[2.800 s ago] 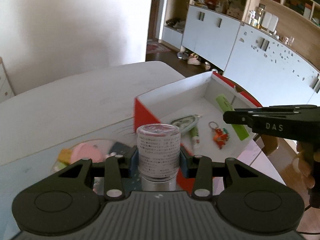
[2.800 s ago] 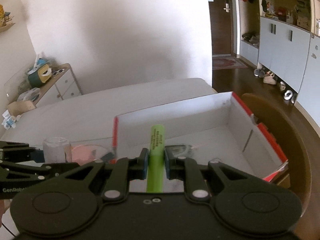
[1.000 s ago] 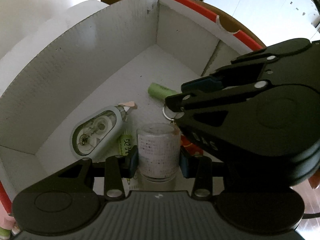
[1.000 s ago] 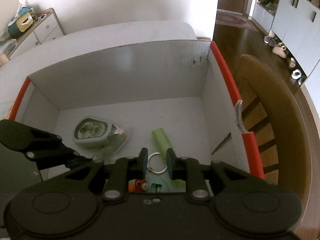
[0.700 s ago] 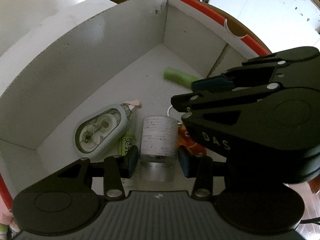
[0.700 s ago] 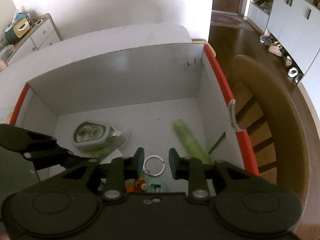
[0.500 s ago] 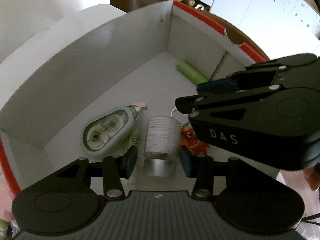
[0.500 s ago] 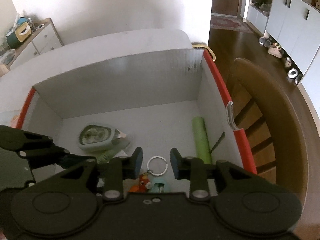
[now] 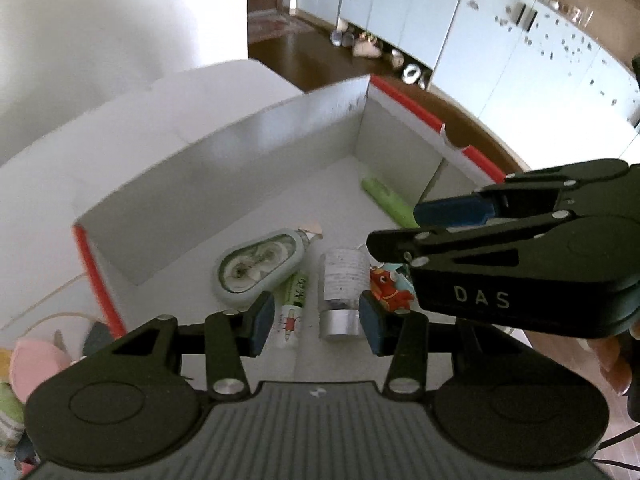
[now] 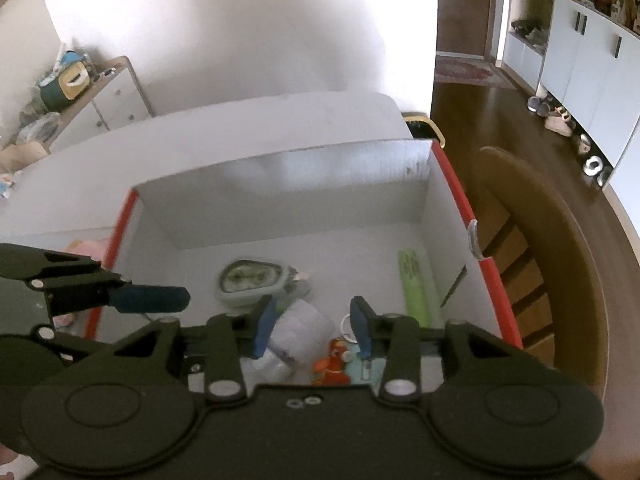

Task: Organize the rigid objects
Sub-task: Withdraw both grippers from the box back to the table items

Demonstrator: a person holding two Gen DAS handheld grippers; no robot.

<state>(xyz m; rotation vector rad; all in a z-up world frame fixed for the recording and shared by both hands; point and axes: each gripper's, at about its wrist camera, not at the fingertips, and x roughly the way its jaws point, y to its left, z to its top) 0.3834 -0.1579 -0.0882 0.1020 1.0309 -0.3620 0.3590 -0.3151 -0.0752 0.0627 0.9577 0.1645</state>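
A white cardboard box with a red rim (image 9: 404, 102) (image 10: 456, 184) holds the sorted items. On its floor lie a clear bottle with a silver cap (image 9: 344, 292) (image 10: 298, 336), a red keychain toy (image 9: 390, 288) (image 10: 334, 362), a green highlighter (image 9: 386, 202) (image 10: 414, 284) by the right wall, a correction tape dispenser (image 9: 256, 268) (image 10: 252, 280) and a small green-and-white tube (image 9: 292, 308). My left gripper (image 9: 316, 322) hangs open above the bottle, pads clear of it. My right gripper (image 10: 313, 328) (image 9: 416, 224) hovers over the keychain, jaws opening, nothing between them.
A wooden chair (image 10: 540, 240) stands close against the box's right side. Pink soft things (image 9: 36, 360) lie on the white table (image 10: 240, 128) left of the box. A drawer unit (image 10: 100, 108) stands by the far wall. One of the left gripper's fingers (image 10: 152, 298) reaches in from the left.
The left gripper let go of the bottle, which now lies on the box floor. The right gripper dropped the highlighter, which rolled to the right wall. Both grippers rose, and the right jaws widened.
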